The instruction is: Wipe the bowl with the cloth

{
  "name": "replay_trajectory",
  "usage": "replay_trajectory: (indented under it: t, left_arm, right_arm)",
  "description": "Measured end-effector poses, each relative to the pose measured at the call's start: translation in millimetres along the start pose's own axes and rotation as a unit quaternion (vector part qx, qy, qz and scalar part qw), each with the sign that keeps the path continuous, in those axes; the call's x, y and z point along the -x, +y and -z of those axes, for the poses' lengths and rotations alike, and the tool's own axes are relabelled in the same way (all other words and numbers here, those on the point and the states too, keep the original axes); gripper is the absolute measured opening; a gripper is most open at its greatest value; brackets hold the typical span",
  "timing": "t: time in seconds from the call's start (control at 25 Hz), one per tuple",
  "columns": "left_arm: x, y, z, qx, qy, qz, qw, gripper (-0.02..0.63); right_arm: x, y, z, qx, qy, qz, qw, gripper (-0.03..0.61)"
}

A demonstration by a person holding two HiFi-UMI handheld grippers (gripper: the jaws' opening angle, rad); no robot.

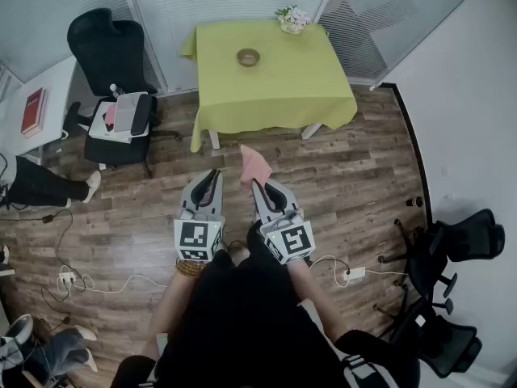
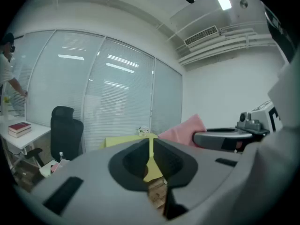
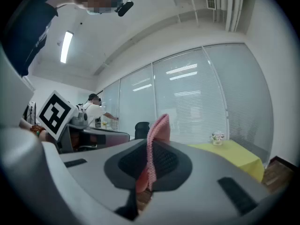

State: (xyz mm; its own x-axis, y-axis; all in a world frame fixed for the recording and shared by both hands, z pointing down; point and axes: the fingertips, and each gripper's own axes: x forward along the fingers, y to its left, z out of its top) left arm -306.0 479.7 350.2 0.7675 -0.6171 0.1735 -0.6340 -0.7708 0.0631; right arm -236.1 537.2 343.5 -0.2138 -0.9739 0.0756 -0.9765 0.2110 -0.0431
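A small brownish bowl [image 1: 248, 56] sits on the table with the yellow-green cloth [image 1: 307, 87], far ahead of both grippers. My right gripper [image 1: 258, 187] is shut on a pink cloth [image 1: 253, 165] that stands up from its jaws; the same pink cloth [image 3: 156, 139] rises between the jaws in the right gripper view. My left gripper [image 1: 212, 178] is shut with nothing in it and is held beside the right one over the wooden floor. In the left gripper view the pink cloth [image 2: 185, 130] shows to the right, above the right gripper's body.
A black office chair [image 1: 113, 71] with items on its seat stands left of the table. A white desk [image 1: 36, 111] with a red book lies at far left. More black chairs [image 1: 448, 257] stand at right. Cables and a power strip [image 1: 69, 280] lie on the floor. A flower pot [image 1: 292, 19] sits at the table's back.
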Motion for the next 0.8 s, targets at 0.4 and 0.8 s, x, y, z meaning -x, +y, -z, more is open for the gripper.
replay_trajectory:
  t: [0.4,0.8]
  left_arm:
    - [-109.8,-59.2,12.3,0.000,0.040,0.003,0.9992,0.034]
    - [-199.9,-81.1,5.4,0.002,0.058,-0.027,0.9979,0.034]
  right_arm:
    - [-5.9,-130.9,19.3,-0.045,0.014,0.002,0.999,0.012]
    - [-42.8,-263.4,21.7,-0.053,0.021,-0.032,0.998,0.012]
